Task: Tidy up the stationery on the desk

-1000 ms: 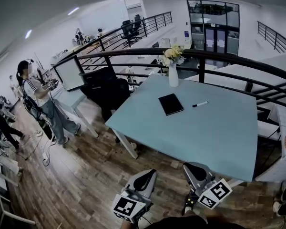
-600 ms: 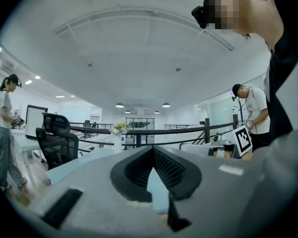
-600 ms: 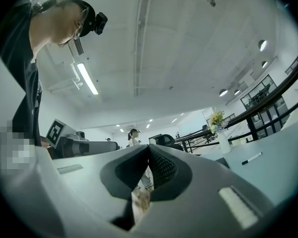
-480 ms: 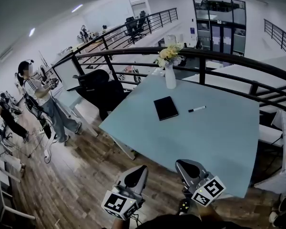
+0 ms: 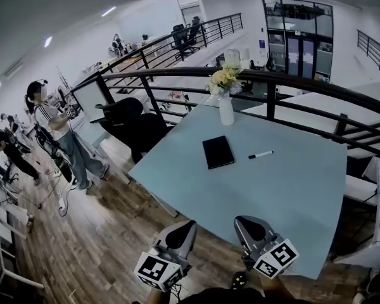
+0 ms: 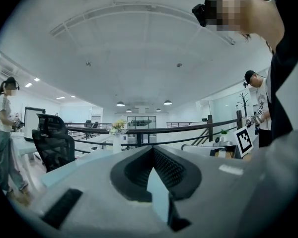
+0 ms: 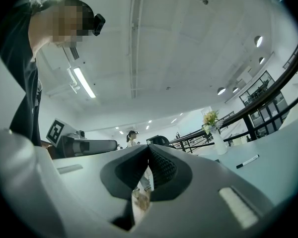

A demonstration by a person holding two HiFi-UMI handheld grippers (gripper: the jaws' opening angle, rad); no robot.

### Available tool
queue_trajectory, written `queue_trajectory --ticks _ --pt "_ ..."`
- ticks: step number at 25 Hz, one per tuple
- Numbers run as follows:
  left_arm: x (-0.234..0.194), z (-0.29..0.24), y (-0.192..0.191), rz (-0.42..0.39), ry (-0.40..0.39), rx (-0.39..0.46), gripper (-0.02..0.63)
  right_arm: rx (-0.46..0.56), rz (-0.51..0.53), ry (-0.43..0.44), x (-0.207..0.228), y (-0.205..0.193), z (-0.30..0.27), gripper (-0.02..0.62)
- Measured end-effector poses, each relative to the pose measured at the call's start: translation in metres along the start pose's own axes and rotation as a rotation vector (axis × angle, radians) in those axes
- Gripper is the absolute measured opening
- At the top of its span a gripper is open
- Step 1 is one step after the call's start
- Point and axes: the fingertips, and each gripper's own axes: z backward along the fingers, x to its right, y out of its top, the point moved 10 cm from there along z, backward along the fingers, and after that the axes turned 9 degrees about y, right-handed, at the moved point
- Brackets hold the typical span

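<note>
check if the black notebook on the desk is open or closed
Closed. The notebook lies flat on the desk, showing only its plain black cover; no pages show.

readable text: none; no letters, digits or brand names can be made out in any view.
left marker cube [image 5: 157, 272]: on the left gripper [image 5: 182, 230]; its upper face carries a black-and-white square marker, a pattern of blocks, not words.
right marker cube [image 5: 275, 259]: on the right gripper [image 5: 250, 225]; the same kind of square marker with a different block pattern.
blue wall plate [image 5: 261, 44]: beside the glass doors [image 5: 301, 52]; its print is too small to read.
marker pen [image 5: 260, 154]: any print on the barrel is too small to tell.
black notebook [image 5: 217, 151]: nothing legible on the cover.
</note>
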Motion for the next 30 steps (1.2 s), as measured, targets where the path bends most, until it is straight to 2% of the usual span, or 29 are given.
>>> queue_trajectory --ticks 10,16,23,30 --pt "0.018 -0.029 0.008 0.011 0.028 -0.004 -0.009 -0.001 -0.016 0.031 0.029 0.014 0.008 0.005" --pt "0.014 -0.050 0.004 0.012 0.035 -0.005 -0.009 0.004 -0.015 0.044 0.050 0.013 0.003 0.005" --pt "0.028 -0.063 0.003 0.021 0.029 -0.004 -0.009 -0.006 -0.019 0.036 0.063 0.019 0.016 0.005" --pt "0.010 -0.074 -0.005 0.039 0.035 0.000 -0.009 -0.017 -0.009 0.028 0.073 0.014 0.004 0.005"
